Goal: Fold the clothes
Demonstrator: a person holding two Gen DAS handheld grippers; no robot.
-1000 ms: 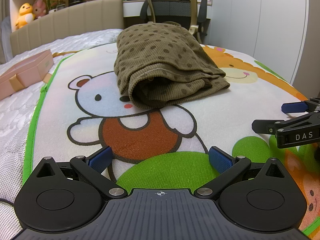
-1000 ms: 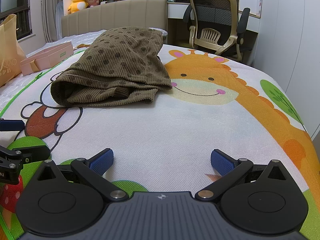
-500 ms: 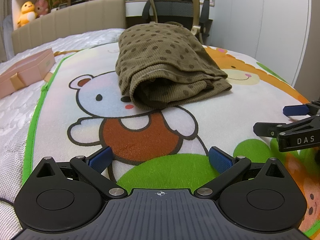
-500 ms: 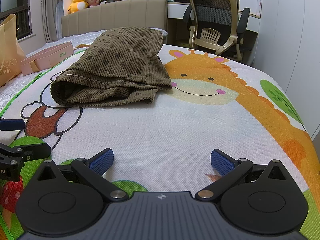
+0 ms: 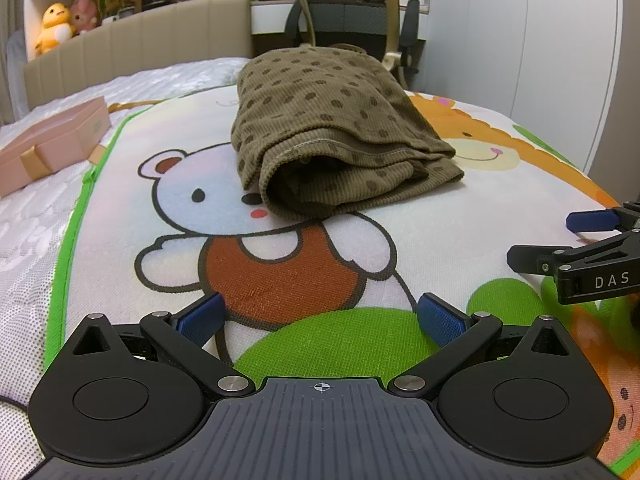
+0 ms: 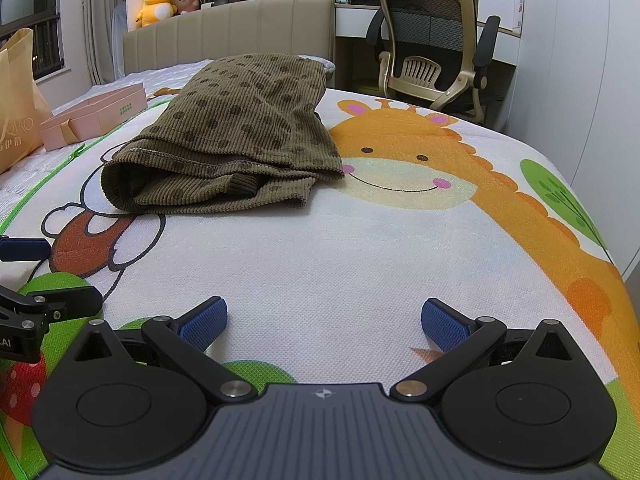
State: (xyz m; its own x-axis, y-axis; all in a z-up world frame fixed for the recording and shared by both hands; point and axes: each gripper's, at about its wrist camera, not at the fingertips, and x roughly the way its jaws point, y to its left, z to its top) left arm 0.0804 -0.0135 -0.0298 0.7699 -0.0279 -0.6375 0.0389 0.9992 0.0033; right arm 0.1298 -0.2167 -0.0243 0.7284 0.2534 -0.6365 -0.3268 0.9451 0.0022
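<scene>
A brown ribbed garment with dark dots (image 5: 332, 128) lies folded in a thick bundle on the cartoon play mat (image 5: 420, 236); it also shows in the right wrist view (image 6: 236, 136). My left gripper (image 5: 320, 318) is open and empty, low over the mat, well short of the garment's near folded edge. My right gripper (image 6: 324, 320) is open and empty, also short of the garment and to its right. Each gripper shows at the edge of the other's view: the right one (image 5: 576, 240), the left one (image 6: 36, 276).
A pink gift box (image 5: 52, 140) lies on the white bed cover to the left. A paper bag (image 6: 16, 100) stands at the far left. A beige headboard (image 6: 228, 28) and an office chair (image 6: 432, 48) stand behind the bed. The mat's edge drops off at right.
The left gripper has drifted slightly, so the garment and the right gripper sit a little higher in its view. The right gripper has stayed still. Both stay open.
</scene>
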